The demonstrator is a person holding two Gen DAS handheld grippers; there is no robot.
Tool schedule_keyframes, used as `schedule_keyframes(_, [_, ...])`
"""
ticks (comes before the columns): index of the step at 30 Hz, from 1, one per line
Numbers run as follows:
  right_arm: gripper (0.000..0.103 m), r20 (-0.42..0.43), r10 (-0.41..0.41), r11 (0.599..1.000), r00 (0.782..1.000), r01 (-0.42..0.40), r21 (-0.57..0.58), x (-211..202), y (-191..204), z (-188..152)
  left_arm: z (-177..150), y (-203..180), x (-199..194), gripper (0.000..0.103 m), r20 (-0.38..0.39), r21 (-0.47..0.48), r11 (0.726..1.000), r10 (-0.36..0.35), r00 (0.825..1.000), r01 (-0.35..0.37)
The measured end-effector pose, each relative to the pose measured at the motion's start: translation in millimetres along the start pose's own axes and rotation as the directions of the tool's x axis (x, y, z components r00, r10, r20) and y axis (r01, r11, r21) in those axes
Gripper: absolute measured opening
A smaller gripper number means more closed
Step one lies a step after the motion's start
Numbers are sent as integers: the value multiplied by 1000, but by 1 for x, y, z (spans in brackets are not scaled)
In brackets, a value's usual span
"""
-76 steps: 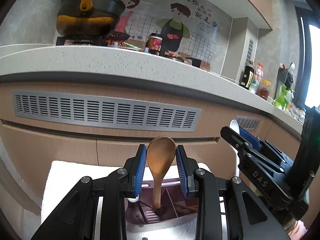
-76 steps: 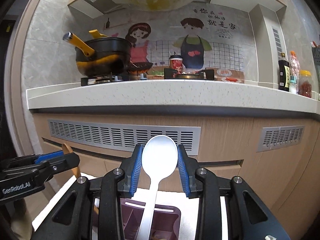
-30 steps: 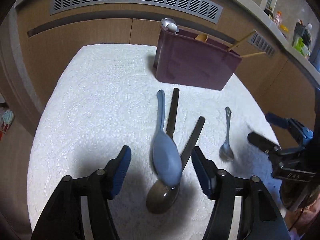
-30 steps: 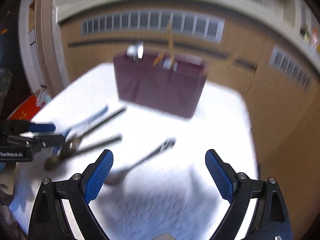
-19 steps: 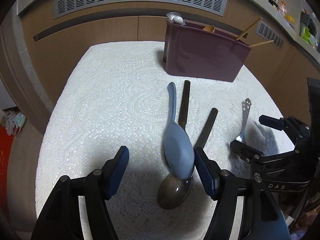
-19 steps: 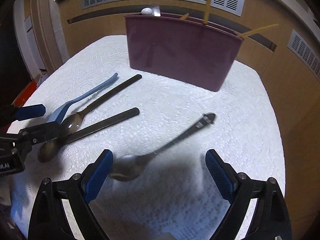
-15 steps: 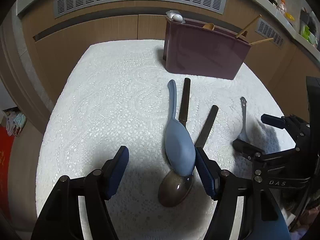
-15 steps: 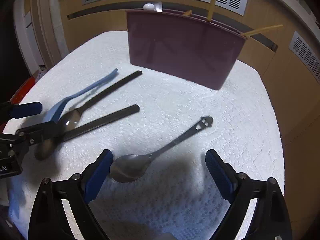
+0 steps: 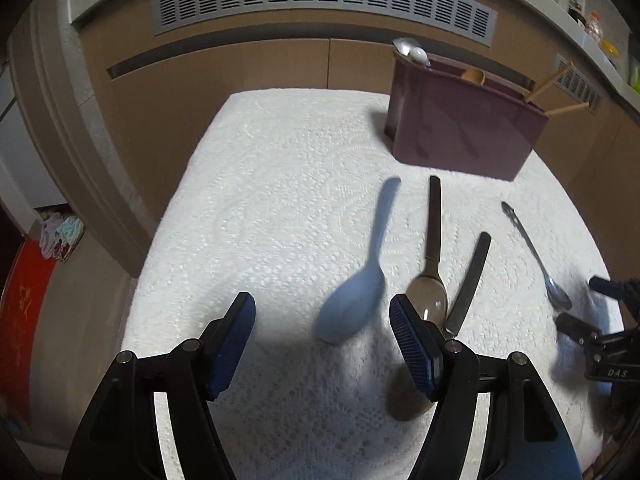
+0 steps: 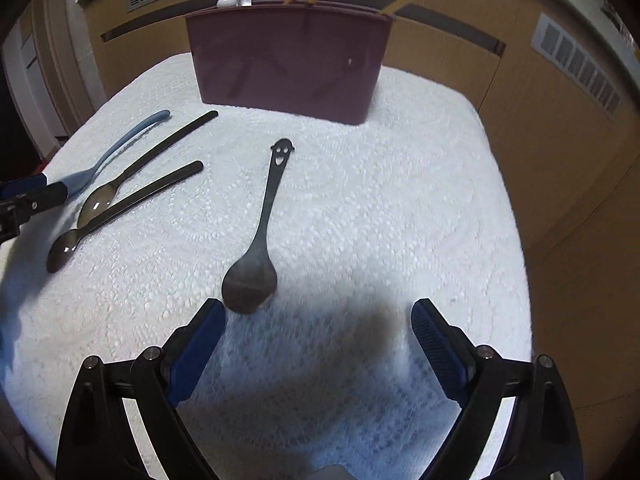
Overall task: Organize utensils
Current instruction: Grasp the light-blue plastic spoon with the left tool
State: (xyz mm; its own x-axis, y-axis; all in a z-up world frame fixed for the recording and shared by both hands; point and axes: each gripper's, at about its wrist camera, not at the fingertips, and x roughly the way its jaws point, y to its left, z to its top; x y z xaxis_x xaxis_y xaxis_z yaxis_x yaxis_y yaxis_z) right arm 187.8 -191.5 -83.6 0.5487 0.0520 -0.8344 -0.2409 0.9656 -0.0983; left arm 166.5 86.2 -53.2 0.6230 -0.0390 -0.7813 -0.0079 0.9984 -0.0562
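- My left gripper point(image 9: 322, 322) is hanging with its jaws standing apart and empty, the smooth pale-blue plastic spoon point(image 9: 354, 286) lying between and just beyond them on the worktop.
- My right gripper point(image 10: 318, 330) is gaping wide, gripping nothing; the dark metal spoon point(image 10: 256, 256) with a smiley cut-out handle is lying just ahead.
- Two black-handled spoons point(image 10: 132, 196) are resting on the knobbly white cloth point(image 10: 380, 208).
- The maroon plastic holder point(image 10: 288, 60) is standing beyond, upright.
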Motion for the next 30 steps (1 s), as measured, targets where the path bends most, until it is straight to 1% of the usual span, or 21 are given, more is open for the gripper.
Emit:
schedule_keyframes(1, [95,-5,13,1000,1000,-13,14,1,-2,-1,1,0,-3,70,7,-1,1000,-9,1000,9])
schedule_keyframes(3, [101,-16,28,999,999,-27,37,2,-5,-2,1,-3,-9,70,18,14,998,-53,998,53])
schedule_keyframes(6, [102,-24,41,998,999,-40,42,3,-6,-5,-8,-17,-16,70,5,71,989,-127,992,126])
schedule_keyframes(8, [102,-18,43,998,999,-42,36,2,-5,-6,-17,-29,-21,70,-7,118,978,-169,986,169])
schedule_keyframes(11, [103,-15,48,998,999,-47,34,2,-5,-8,-27,-48,-26,70,-13,200,953,-230,973,228])
schedule_keyframes(13, [103,-17,52,998,999,-51,29,1,-4,-9,-27,-55,-24,68,-28,217,939,-268,963,267])
schedule_keyframes(15, [103,-20,55,998,998,-54,19,1,-4,-9,-22,-55,-17,67,-49,203,939,-274,960,279])
schedule_keyframes(18, [103,-19,62,998,998,-62,14,0,-5,-11,-15,-51,-9,67,-65,178,945,-266,962,274])
schedule_keyframes(19, [103,-11,63,998,998,-63,17,0,-5,-13,-13,-50,-5,67,-66,170,950,-256,965,263])
schedule_keyframes(21, [103,-1,62,998,998,-62,23,-2,-5,-16,-10,-49,5,67,-83,143,965,-210,974,221])
schedule_keyframes(23, [103,-7,66,997,998,-65,30,-3,-5,-17,-12,-45,12,67,-104,116,971,-200,974,211])
schedule_keyframes(24, [103,-10,67,997,998,-66,29,-3,-5,-19,-13,-43,14,67,-114,101,972,-203,973,214])
schedule_keyframes(26, [103,-17,69,997,997,-69,20,-4,-5,-20,-16,-40,12,67,-108,86,973,-205,973,215])
schedule_keyframes(28, [103,-18,73,997,997,-73,4,-4,-4,-20,-19,-38,9,68,-112,56,970,-228,967,235])
schedule_keyframes(30, [103,-10,72,997,997,-72,7,-4,-4,-20,-21,-38,7,69,-125,29,960,-274,953,280])
